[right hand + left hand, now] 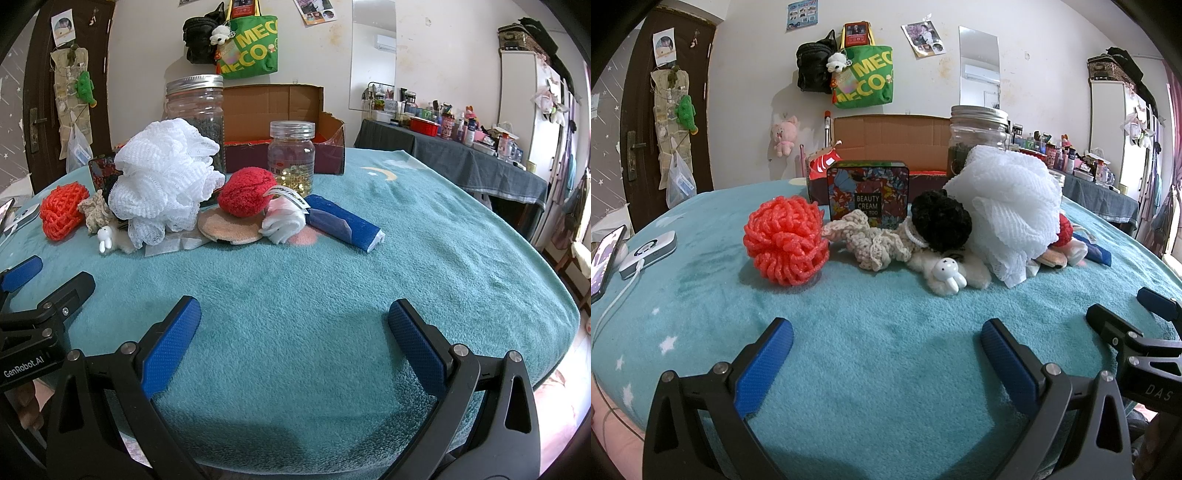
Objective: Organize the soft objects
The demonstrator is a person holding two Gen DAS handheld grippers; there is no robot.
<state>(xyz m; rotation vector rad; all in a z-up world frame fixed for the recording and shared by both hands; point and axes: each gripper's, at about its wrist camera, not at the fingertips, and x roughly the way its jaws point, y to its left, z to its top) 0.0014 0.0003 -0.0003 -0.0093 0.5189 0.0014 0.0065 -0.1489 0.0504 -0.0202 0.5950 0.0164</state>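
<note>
Both the left gripper (886, 345) and the right gripper (294, 325) are showing black triangular-cutout frames, silver round screws at the joints, and blue textured finger pads (764, 365), with white "GenRobot.AI" lettering appearing on the left unit's side.

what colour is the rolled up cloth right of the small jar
Blue, with a white inner edge showing at its end: the rolled cloth shows best in the right wrist view.
</note>
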